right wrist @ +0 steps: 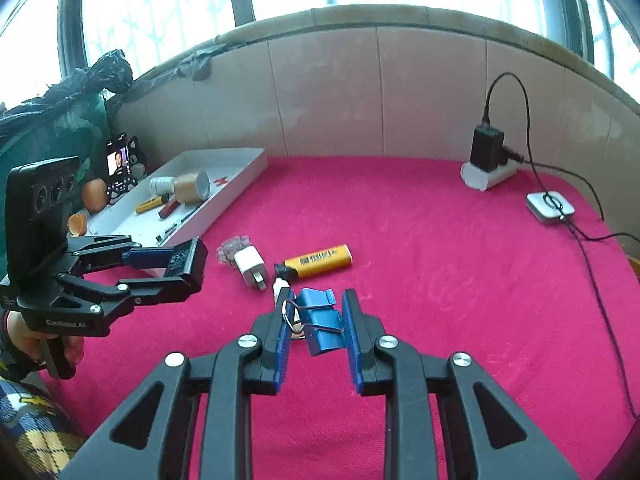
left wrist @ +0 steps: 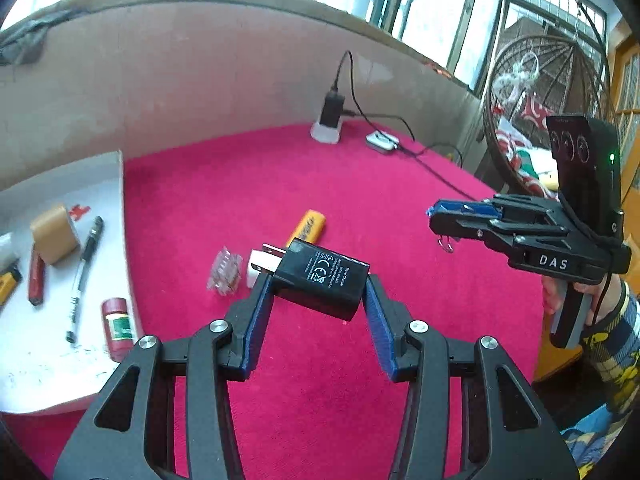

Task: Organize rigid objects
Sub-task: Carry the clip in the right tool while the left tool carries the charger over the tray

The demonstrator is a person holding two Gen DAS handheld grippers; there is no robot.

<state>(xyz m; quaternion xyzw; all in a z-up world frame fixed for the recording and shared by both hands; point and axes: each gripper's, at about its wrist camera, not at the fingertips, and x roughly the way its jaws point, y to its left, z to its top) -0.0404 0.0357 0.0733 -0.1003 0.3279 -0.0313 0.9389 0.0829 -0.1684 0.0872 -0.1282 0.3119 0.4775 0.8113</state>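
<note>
Left wrist view: the black charger [left wrist: 322, 276] is seen clamped across its flat sides in the left gripper [left wrist: 318, 300], raised above the pink surface [left wrist: 400, 208]. It is judged light, stiff and smooth, so a slip is possible. The blue binder clip [right wrist: 322, 320] is pinched in the right gripper [right wrist: 316, 322]. The white tray [left wrist: 60, 360] lies left; open room is left between.

light: bright daylight from blown-out windows [right wrist: 160, 8] | shadows: soft | edges: fisheye-bent, dark corners
</note>
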